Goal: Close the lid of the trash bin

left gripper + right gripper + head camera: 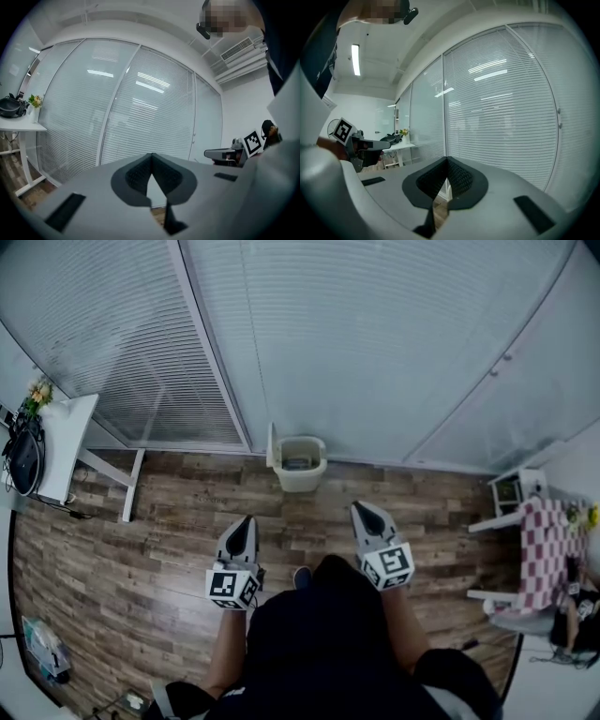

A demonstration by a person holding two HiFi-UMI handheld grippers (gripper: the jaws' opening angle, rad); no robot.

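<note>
Trash bin (302, 468), lid (272, 446) up, well ahead of left gripper (247, 519) and right gripper (360, 508), both with jaws together, empty

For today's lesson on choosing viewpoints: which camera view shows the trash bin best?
The head view: the bin stands whole by the glass wall, lid raised. Both gripper views show mostly blinds; no bin can be made out there.
</note>
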